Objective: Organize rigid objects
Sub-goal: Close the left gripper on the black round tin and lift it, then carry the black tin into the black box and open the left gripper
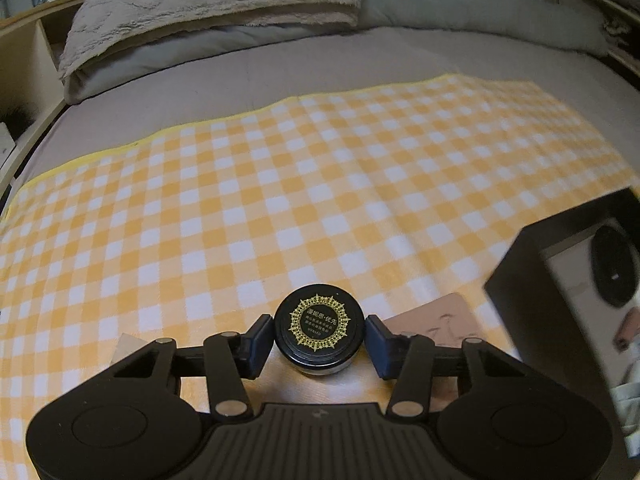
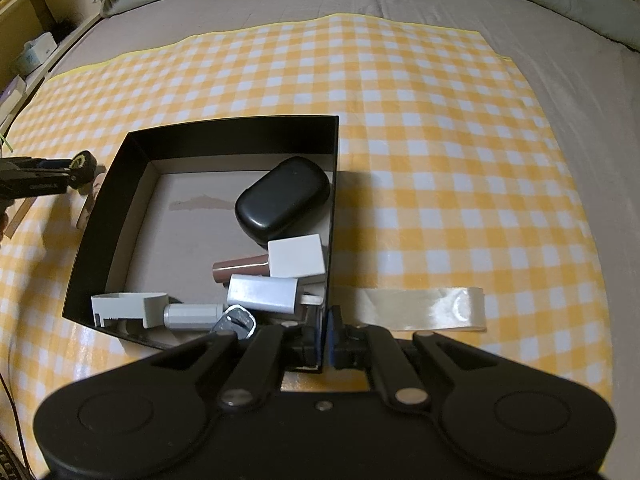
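**Jar gripped, box held ready**

On the bed, a checked cloth; on the cloth, an open black box already holding a black case, white blocks, a brown tube and a key. Beside the box on the right, a strip of tape.

Right hand-held gripper clenched on the box's near right wall, steadying it. Left hand-held gripper grasping a small black jar with a gold seal on its lid, blue pads against both sides, just left of the box and near a pink card. In the right view, seen from the side, apparently clear of the cloth, though not certain.

Step in hand, by judgement: carry the jar into the box. To do it well:
- Keep the jar level and the grip square on its round sides; a smooth wall may slip or roll if the pads sit off centre.
- Lift above the box's left wall before crossing, not scraping over it.
- Aim for the bare floor in the box's left and far part; the right and near side is crowded.
- Keep the right grip firm, since the box sits on soft bedding and may tilt.

Room to move: open cloth ahead and to the left; the box wall close on the right.
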`<state>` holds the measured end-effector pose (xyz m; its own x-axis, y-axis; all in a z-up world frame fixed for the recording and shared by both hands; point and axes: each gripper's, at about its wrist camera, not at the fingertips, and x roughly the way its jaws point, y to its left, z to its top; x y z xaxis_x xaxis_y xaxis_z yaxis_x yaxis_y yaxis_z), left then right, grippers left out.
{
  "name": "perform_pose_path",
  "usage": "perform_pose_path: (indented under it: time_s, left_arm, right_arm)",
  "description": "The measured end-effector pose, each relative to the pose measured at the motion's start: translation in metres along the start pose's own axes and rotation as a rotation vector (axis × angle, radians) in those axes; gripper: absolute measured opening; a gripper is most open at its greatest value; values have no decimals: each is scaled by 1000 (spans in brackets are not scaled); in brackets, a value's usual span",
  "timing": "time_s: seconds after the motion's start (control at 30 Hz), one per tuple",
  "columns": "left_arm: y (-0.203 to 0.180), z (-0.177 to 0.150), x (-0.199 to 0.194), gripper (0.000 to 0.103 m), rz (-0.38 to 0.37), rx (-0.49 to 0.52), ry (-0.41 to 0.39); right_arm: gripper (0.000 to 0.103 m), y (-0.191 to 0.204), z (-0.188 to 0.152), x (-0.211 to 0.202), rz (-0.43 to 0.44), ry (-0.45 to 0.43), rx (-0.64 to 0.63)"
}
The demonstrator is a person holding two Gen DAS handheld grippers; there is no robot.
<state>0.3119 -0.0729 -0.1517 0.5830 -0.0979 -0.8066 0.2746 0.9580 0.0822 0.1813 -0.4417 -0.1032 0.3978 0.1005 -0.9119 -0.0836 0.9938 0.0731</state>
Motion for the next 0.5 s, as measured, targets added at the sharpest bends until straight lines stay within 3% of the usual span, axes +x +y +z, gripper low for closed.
perform_pose_path:
  time_s: [0.27, 0.5]
  left_arm:
    - [-36, 10, -52, 51, -172, 9, -94]
    - [-103, 7, -70, 51, -325, 129, -48]
  right_arm:
    - [4, 0, 0, 0, -2, -1, 3]
    - [4, 1, 2, -1, -14, -14, 12]
